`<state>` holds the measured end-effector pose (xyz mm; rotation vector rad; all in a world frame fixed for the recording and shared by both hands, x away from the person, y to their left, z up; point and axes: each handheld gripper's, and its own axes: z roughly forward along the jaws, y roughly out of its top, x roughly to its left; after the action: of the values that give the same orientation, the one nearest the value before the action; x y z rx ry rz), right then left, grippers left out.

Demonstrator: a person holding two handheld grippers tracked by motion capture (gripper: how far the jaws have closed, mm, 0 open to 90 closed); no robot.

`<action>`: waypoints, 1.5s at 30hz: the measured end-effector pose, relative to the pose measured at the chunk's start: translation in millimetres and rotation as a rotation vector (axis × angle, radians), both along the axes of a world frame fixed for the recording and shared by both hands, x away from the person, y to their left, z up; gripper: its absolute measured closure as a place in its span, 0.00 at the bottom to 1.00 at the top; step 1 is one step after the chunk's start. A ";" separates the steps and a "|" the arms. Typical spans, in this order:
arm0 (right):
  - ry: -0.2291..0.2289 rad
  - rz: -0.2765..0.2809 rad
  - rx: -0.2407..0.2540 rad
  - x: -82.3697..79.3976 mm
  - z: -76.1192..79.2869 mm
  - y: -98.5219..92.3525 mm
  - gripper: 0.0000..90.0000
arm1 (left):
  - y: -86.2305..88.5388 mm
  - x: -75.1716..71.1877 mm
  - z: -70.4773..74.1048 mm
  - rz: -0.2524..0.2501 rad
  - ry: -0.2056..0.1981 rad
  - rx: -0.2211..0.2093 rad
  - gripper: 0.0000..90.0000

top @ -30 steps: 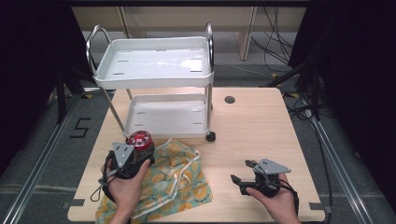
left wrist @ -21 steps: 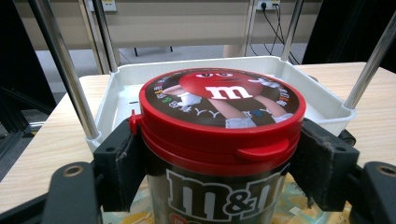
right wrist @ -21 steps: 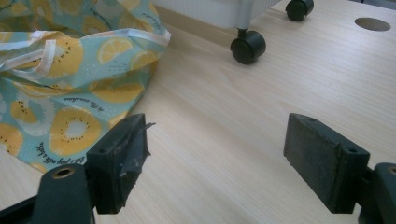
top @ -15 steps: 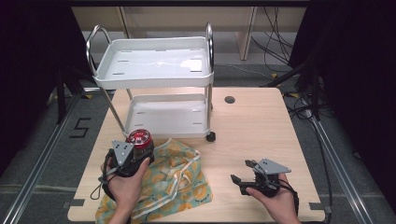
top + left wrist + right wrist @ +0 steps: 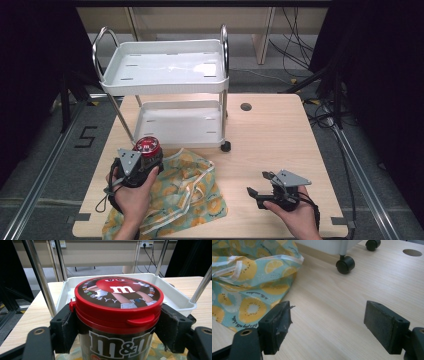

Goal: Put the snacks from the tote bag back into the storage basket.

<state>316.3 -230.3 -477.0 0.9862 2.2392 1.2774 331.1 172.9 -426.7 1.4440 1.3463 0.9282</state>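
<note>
A red-lidded M&M's canister (image 5: 148,147) (image 5: 117,315) is clamped upright between the jaws of my left gripper (image 5: 145,157) (image 5: 117,332), above the left part of a fruit-print cloth bag (image 5: 185,192) (image 5: 244,282). The bag lies crumpled on the table at front left, its white straps loose. My right gripper (image 5: 257,185) (image 5: 329,327) hovers low over bare wood at the front right, open, nothing between its pads, pointing left toward the bag.
A white two-shelf trolley (image 5: 165,70) stands on the table's far left, its lower tray (image 5: 175,297) just beyond the canister and its black casters (image 5: 345,265) close to the bag. A round cable hole (image 5: 245,106) lies at the back.
</note>
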 end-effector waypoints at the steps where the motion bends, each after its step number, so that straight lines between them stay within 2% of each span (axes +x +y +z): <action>1: 0.000 0.001 -0.003 0.1 0.0 -0.2 0.25 | 0.0 0.3 -0.1 -0.001 0.002 -0.002 0.28; 7: 0.025 0.009 0.015 -0.3 -0.3 1.0 0.25 | 1.2 1.7 0.1 0.003 0.003 -0.002 0.28; 8: 0.021 0.000 0.007 -0.9 0.2 0.6 0.25 | 1.2 2.0 0.1 0.004 0.003 -0.003 0.28; 9: 0.037 -0.013 0.019 -2.6 -0.1 2.0 0.25 | 1.5 2.4 0.1 0.003 0.004 -0.002 0.28; 10: 0.026 -0.004 0.010 -1.1 -0.3 0.8 0.25 | 1.5 2.8 0.1 0.005 0.005 -0.002 0.28; 11: 0.047 -0.016 0.021 -3.1 -0.1 2.0 0.25 | 1.4 3.1 0.0 0.006 0.003 -0.002 0.28; 14: -0.002 -0.001 -0.001 0.3 -0.2 -0.3 0.25 | 1.6 4.0 0.1 0.005 0.003 -0.003 0.28; 18: 0.003 0.005 -0.006 0.3 -0.1 -0.6 0.25 | 2.3 5.1 0.7 0.007 0.004 -0.004 0.28; 20: 0.022 -0.004 0.006 -1.6 0.1 0.7 0.25 | 2.3 5.5 0.9 0.010 0.004 -0.005 0.28; 23: 0.012 0.004 -0.001 -0.1 -0.1 0.0 0.25 | 2.6 6.7 1.0 0.009 0.005 -0.004 0.28; 25: 0.038 -0.008 0.009 -1.9 0.1 0.9 0.25 | 2.7 7.4 0.9 0.009 0.005 -0.005 0.28; 26: 0.030 -0.007 0.007 -1.6 0.0 0.7 0.25 | 2.7 7.8 0.9 0.011 0.005 -0.006 0.28; 27: 0.001 0.003 -0.005 0.2 0.0 -0.5 0.25 | 2.8 8.0 1.0 0.012 0.006 -0.006 0.28; 45: 0.000 0.000 -0.002 0.0 0.0 -0.2 0.25 | 1.8 8.1 6.8 0.015 -0.007 -0.014 0.28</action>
<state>316.3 -230.5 -476.9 0.9848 2.2401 1.2754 339.2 174.7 -419.9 1.4204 1.3582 0.9306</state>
